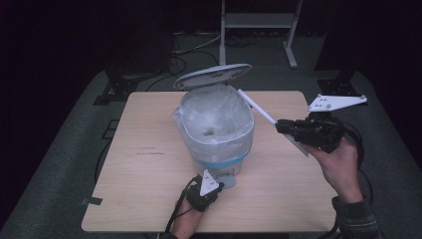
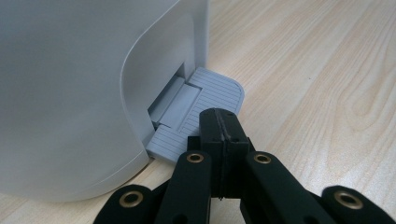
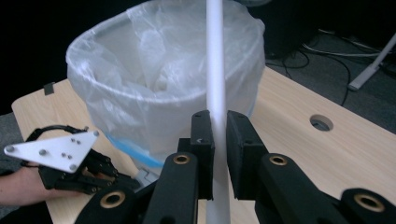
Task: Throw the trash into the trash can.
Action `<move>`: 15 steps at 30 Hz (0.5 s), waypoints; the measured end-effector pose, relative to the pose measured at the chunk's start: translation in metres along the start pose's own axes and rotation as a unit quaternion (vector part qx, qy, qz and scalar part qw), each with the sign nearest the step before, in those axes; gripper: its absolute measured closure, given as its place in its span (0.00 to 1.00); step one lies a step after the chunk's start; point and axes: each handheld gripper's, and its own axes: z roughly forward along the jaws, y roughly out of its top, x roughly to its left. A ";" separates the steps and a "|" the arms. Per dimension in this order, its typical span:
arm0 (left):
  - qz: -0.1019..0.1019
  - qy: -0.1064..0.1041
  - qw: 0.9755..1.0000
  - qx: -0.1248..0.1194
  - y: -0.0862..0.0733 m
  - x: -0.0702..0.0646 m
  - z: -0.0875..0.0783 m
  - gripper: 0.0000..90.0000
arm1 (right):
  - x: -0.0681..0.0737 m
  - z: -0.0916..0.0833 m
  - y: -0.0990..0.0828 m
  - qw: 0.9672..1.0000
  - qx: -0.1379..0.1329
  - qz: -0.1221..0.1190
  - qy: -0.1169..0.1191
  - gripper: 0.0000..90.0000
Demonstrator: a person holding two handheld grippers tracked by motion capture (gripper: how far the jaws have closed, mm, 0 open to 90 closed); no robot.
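Pedal bin held open on the table [image 1: 149, 199], white strip not yet dropped in.

The bin [image 1: 217, 144], lined with a clear plastic bag [image 1: 214, 117], is the landmark: it stands mid-table with its lid [image 1: 214, 75] tipped up behind it, so opening looks done and what remains, by my reading, is getting the strip inside. To the right of the bin and above the table, the right hand-held gripper [image 3: 219, 135] pinches a long white strip [image 3: 215, 70], which slants up toward the bin's rim with its far end just beside the bag's edge. At the bin's near foot, the left hand-held gripper [image 2: 219, 126], jaws pressed together on nothing, rests on the grey pedal [image 2: 205, 100], seemingly pressing it down.
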 end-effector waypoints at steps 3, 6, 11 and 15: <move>-0.001 0.000 1.000 -0.001 0.000 0.000 0.000 1.00 | 0.003 0.006 0.008 1.000 -0.002 -0.006 0.005 0.90; 0.001 0.000 1.000 0.001 0.000 0.000 0.000 1.00 | 0.005 0.011 0.014 1.000 -0.001 -0.008 0.009 0.90; -0.001 0.000 1.000 0.000 0.000 0.000 0.000 1.00 | 0.009 0.027 0.027 1.000 0.009 -0.013 0.019 0.90; -0.001 -0.002 1.000 0.001 0.000 0.000 0.000 1.00 | 0.011 0.038 0.035 0.999 0.017 -0.017 0.027 0.90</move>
